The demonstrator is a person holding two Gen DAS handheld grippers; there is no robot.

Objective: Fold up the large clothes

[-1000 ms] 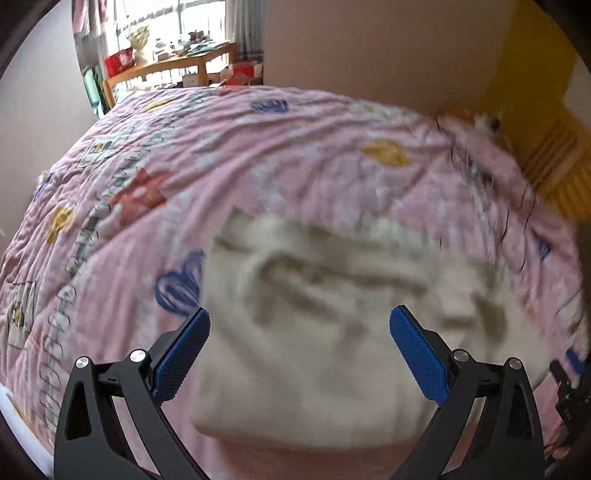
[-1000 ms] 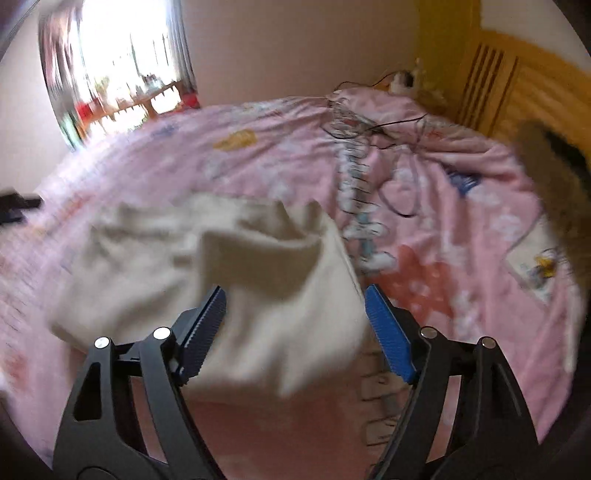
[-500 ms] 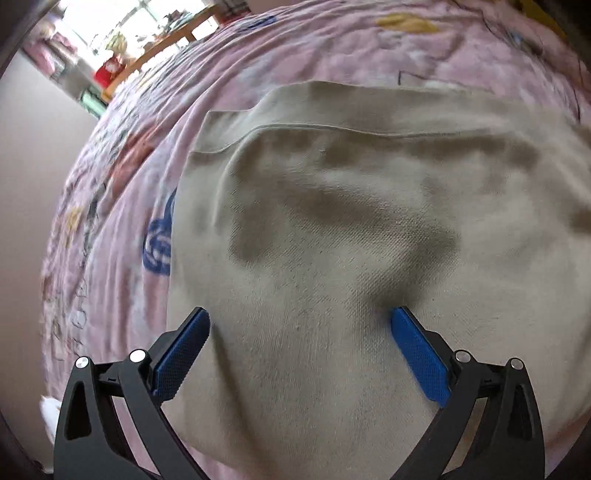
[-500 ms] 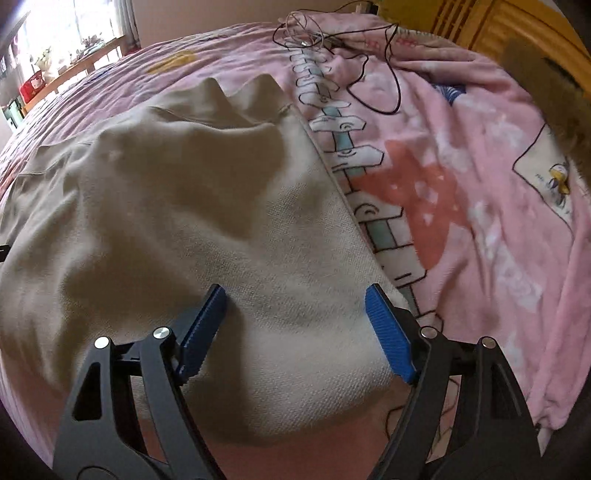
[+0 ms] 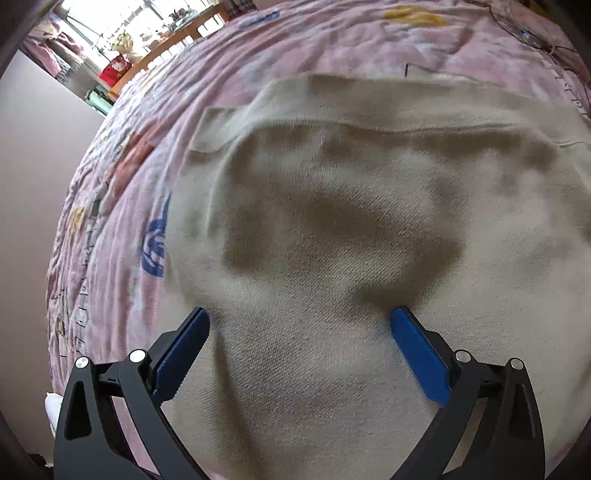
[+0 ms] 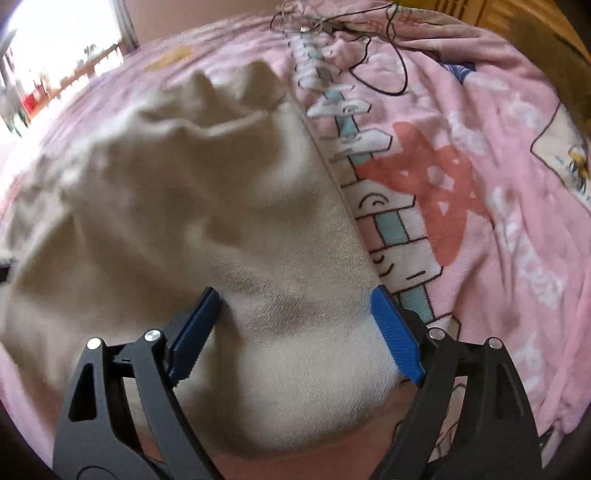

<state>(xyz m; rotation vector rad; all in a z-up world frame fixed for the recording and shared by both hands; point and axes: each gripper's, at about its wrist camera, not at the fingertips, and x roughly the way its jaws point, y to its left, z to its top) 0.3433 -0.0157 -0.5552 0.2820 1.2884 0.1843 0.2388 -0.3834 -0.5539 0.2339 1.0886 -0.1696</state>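
Observation:
A large beige garment (image 5: pixel 351 229) lies spread on the pink patterned bedspread (image 5: pixel 122 177), its hem edge folded over at the far side. My left gripper (image 5: pixel 299 315) points steeply down at it, jaws wide, both blue pads resting on the cloth without pinching it. In the right wrist view the same garment (image 6: pixel 177 206) is rumpled, with its right edge running along the bedspread (image 6: pixel 480 206). My right gripper (image 6: pixel 295 295) is over the garment's near right corner. Its jaws are opening, and the cloth lies between the pads without being pressed.
A black cable (image 6: pixel 373 66) trails over the bedspread beyond the garment. A wooden headboard (image 6: pixel 491 14) is at the far right. A wooden table (image 5: pixel 173 35) with a red box (image 5: pixel 114 70) stands by the window. A plain wall (image 5: pixel 33 155) borders the bed's left side.
Both grippers have dropped close onto the garment, which now fills both views. In the right wrist view the cloth's far edge has bunched up and the jaws stand slightly wider.

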